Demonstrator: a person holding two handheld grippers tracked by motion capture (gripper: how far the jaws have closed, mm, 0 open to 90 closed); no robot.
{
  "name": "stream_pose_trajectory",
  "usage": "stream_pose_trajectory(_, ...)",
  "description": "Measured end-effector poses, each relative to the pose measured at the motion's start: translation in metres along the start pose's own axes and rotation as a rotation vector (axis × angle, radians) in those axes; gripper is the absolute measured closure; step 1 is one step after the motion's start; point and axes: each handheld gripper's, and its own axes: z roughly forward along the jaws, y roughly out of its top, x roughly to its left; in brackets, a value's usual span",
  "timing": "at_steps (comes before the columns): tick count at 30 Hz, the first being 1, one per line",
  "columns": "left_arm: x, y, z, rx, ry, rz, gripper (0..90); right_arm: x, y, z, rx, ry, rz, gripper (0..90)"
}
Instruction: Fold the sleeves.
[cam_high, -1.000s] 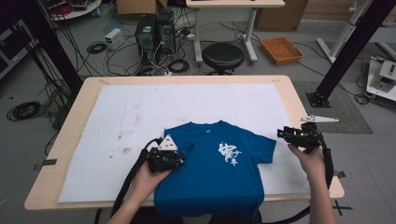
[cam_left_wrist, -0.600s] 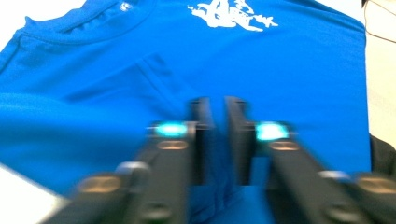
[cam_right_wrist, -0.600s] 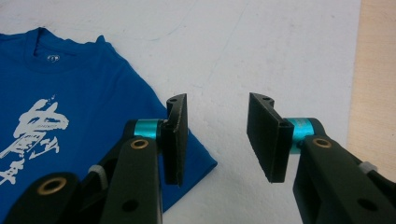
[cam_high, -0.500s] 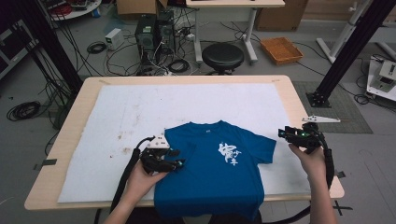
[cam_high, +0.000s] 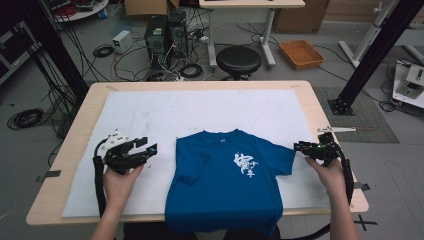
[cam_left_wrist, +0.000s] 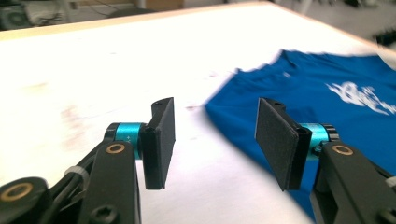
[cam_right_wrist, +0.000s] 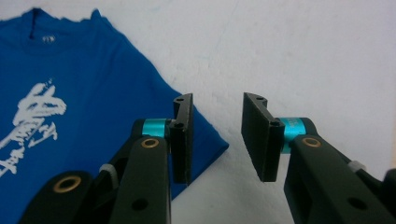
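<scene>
Both grippers — left (cam_high: 150, 149), right (cam_high: 298, 147) — gape empty beside shirt (cam_high: 225, 190) (white mat (cam_high: 150, 110) open).

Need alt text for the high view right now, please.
A blue T-shirt lies flat on a white mat on a wooden table, one sleeve folded in. The left gripper and right gripper sit open at either side, holding nothing.

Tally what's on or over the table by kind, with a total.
Blue short-sleeved cotton T-shirt with white print: 1
White cloth mat covering the tabletop: 1
Black two-jaw grippers, left gripper and right gripper: 2
Total: 4
</scene>
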Motion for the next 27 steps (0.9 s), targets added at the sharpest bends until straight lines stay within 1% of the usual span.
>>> stream_pose_trajectory(2,0.007,-0.002,-0.003,-0.005,0.001,-0.022,47.7,-0.001,-0.002,0.006,0.024,-0.008,0.003,65.7)
stream_pose_trajectory(4,0.009,-0.003,-0.002,-0.002,0.005,-0.027,47.7,-0.001,-0.005,0.013,0.053,-0.007,-0.016,76.3)
stream_pose_trajectory(5,0.009,-0.003,-0.002,0.002,0.004,-0.023,47.7,0.000,-0.007,0.014,0.052,-0.028,-0.052,82.2)
stream_pose_trajectory(6,0.009,-0.003,-0.001,0.003,0.002,-0.021,47.7,0.001,-0.007,0.013,0.051,-0.002,-0.070,89.2)
stream_pose_trajectory(9,0.008,-0.003,0.001,0.011,-0.002,-0.015,47.7,0.004,-0.005,0.011,0.047,0.002,-0.064,89.8)
stream_pose_trajectory(10,0.007,-0.002,0.002,0.014,-0.001,-0.012,47.7,0.005,-0.004,0.008,0.039,0.018,-0.051,89.8)
stream_pose_trajectory(11,0.006,-0.002,0.002,0.015,0.000,-0.013,47.7,0.011,0.000,0.004,0.026,0.036,-0.042,89.8)
stream_pose_trajectory(12,0.006,-0.002,0.002,0.015,-0.006,-0.009,47.7,0.022,0.007,-0.003,0.005,0.065,-0.052,89.8)
stream_pose_trajectory(13,0.006,-0.002,0.002,0.015,-0.006,-0.009,47.7,0.022,0.007,-0.003,0.005,0.065,-0.052,89.8)
stream_pose_trajectory(14,0.005,-0.001,0.003,0.013,-0.012,-0.010,47.7,0.031,0.012,-0.007,0.006,0.066,-0.045,89.9)
stream_pose_trajectory(15,0.004,-0.001,0.004,0.014,-0.015,-0.009,47.7,0.042,0.018,-0.010,0.013,0.066,-0.050,89.8)
stream_pose_trajectory(17,0.001,-0.001,0.006,0.022,-0.023,-0.001,47.7,0.069,0.030,-0.014,0.020,0.060,-0.094,89.8)
stream_pose_trajectory(19,-0.001,0.000,0.008,0.026,-0.032,-0.001,47.7,0.096,0.038,-0.011,0.041,0.044,-0.143,89.8)
stream_pose_trajectory(21,-0.003,0.000,0.010,0.030,-0.044,0.001,47.7,0.122,0.045,-0.004,0.059,0.034,-0.181,89.8)
stream_pose_trajectory(22,-0.005,0.000,0.011,0.031,-0.050,0.006,47.7,0.132,0.047,-0.001,0.064,0.030,-0.191,89.7)
stream_pose_trajectory(23,-0.006,0.000,0.012,0.035,-0.053,0.009,47.7,0.148,0.051,0.007,0.065,0.019,-0.214,89.7)
stream_pose_trajectory(25,-0.009,0.000,0.013,0.040,-0.069,0.013,47.7,0.167,0.055,0.020,0.075,0.011,-0.250,89.6)
stream_pose_trajectory(27,-0.012,0.000,0.015,0.043,-0.076,0.019,47.7,0.186,0.060,0.038,0.070,0.000,-0.282,88.3)
